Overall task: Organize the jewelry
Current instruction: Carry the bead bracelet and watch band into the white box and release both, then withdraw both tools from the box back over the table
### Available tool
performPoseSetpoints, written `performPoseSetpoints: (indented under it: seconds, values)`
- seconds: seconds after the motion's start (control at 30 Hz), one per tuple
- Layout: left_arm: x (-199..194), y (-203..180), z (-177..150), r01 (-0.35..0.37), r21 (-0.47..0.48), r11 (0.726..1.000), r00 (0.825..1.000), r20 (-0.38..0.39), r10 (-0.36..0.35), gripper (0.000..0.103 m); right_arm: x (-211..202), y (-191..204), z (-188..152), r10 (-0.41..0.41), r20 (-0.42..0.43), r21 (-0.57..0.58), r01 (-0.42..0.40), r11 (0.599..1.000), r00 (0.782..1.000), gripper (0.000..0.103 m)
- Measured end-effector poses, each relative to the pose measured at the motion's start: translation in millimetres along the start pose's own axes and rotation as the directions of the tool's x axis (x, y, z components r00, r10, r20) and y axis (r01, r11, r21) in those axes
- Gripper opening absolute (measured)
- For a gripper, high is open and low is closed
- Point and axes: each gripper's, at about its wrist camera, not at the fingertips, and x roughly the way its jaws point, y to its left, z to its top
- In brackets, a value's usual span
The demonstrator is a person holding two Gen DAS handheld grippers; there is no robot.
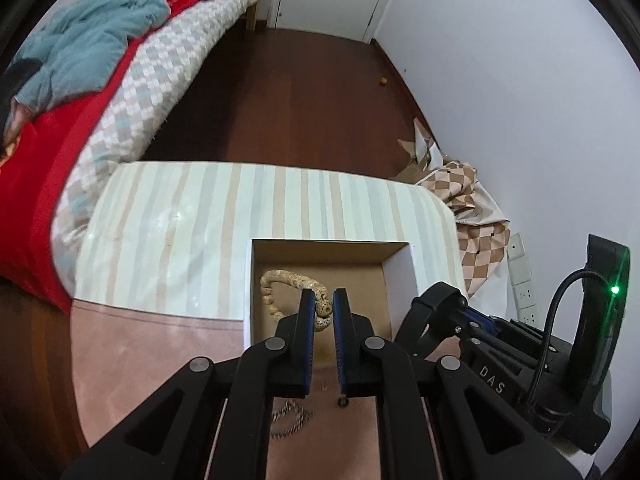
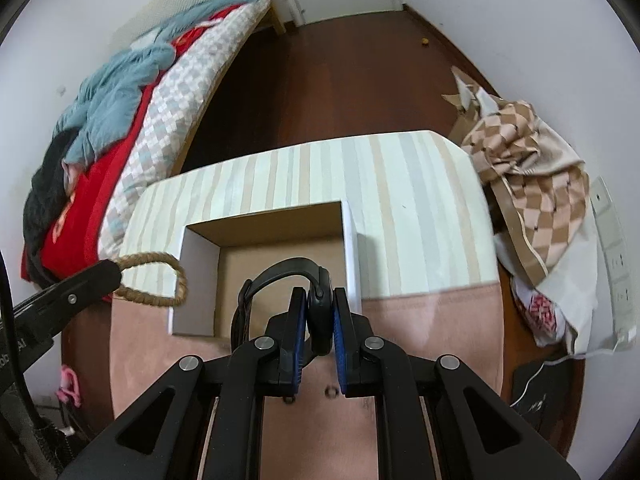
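An open cardboard box (image 1: 394, 266) with white outer walls stands on the table. My left gripper (image 1: 323, 304) is shut on a speckled beige bead bracelet (image 1: 292, 280) and holds it over the box's left part. My right gripper (image 2: 320, 304) is shut on a black wristwatch (image 2: 319, 312), its strap (image 2: 280, 270) looping over the box (image 2: 200, 248). The watch also shows in the left wrist view (image 1: 434, 300) at the box's right wall. In the right wrist view the bracelet (image 2: 168, 280) hangs from the left gripper at the box's left wall. A thin chain (image 1: 290, 420) and a small ring (image 1: 343, 402) lie on the pink cloth below my left fingers.
The table has a striped top (image 1: 200, 216) and a pink cloth (image 1: 140, 352) near me. A bed with red and blue bedding (image 1: 80, 80) lies to the left. A checked cloth pile (image 2: 532, 184) sits to the right by the wall. Two small rings (image 2: 330, 392) lie on the cloth.
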Motion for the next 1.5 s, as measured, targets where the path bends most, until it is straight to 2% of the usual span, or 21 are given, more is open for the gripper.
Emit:
performPoseSetpoints:
  seconds: [0.23,0.33,0.43,0.47,0.5,0.53,0.57,0.6,0.63,0.67,0.77,0.87,0.97,1.07,1.3,1.5]
  values:
    - [47,16,13,0.017,-0.026,1.0,0.996,-0.086,-0.019,0.007,50,13,22,-0.033,-0.097,-0.09,0.024,0.996,0.995,0.013]
    - [59,22,16,-0.013,-0.054,0.998,0.992,-0.128,0.006,0.007,65,14,24,-0.032,-0.136,-0.099,0.018,0.995,0.99,0.015]
    - [64,27,18,-0.022,-0.072,0.997,0.99,-0.141,0.011,0.008,70,16,24,-0.032,-0.148,-0.1,0.017,0.995,0.988,0.03]
    - [64,27,18,-0.023,-0.075,0.997,0.99,-0.141,0.012,0.009,68,17,23,-0.021,-0.143,-0.093,0.008,0.996,0.989,0.039]
    - [63,28,18,-0.029,-0.078,0.997,0.99,-0.139,0.018,0.012,65,18,23,-0.018,-0.138,-0.089,0.005,0.996,0.99,0.045]
    - [61,28,18,-0.029,-0.079,0.996,0.991,-0.135,0.019,0.016,62,18,23,-0.013,-0.128,-0.084,0.002,0.996,0.992,0.047]
    - [59,28,19,-0.033,-0.079,0.996,0.991,-0.129,0.022,0.026,59,18,22,-0.012,-0.12,-0.081,0.002,0.997,0.993,0.048]
    - [56,27,19,-0.041,-0.075,0.996,0.993,-0.116,0.032,0.046,56,19,22,-0.012,-0.113,-0.076,0.004,0.997,0.993,0.049]
    - [51,27,19,-0.047,-0.069,0.996,0.994,-0.099,0.041,0.057,52,19,21,-0.01,-0.107,-0.072,0.002,0.997,0.994,0.05]
    - [47,26,20,-0.055,-0.064,0.996,0.995,-0.082,0.049,0.072,50,20,21,-0.009,-0.102,-0.069,0.002,0.998,0.995,0.055]
    - [34,22,19,-0.105,-0.025,0.994,0.994,-0.028,0.104,0.077,37,21,15,-0.027,-0.068,-0.071,0.022,0.997,0.997,0.074]
    - [27,22,12,-0.165,0.0,0.986,0.986,0.004,0.165,0.103,27,24,5,-0.077,-0.038,-0.088,0.073,0.993,0.996,0.087]
    - [24,23,1,-0.225,0.011,0.974,0.974,0.026,0.224,0.103,21,26,-6,-0.146,-0.007,-0.109,0.144,0.983,0.989,0.089]
    - [24,27,-13,-0.255,0.005,0.967,0.967,0.03,0.255,0.103,21,25,-14,-0.191,-0.001,-0.113,0.19,0.975,0.982,0.098]
    - [19,27,-35,-0.281,-0.01,0.96,0.959,0.043,0.281,0.103,9,15,-31,-0.237,0.024,-0.094,0.238,0.967,0.971,0.099]
    - [-5,18,-48,-0.29,-0.014,0.957,0.953,0.091,0.29,0.103,-22,16,-42,-0.265,0.086,-0.089,0.273,0.958,0.96,0.099]
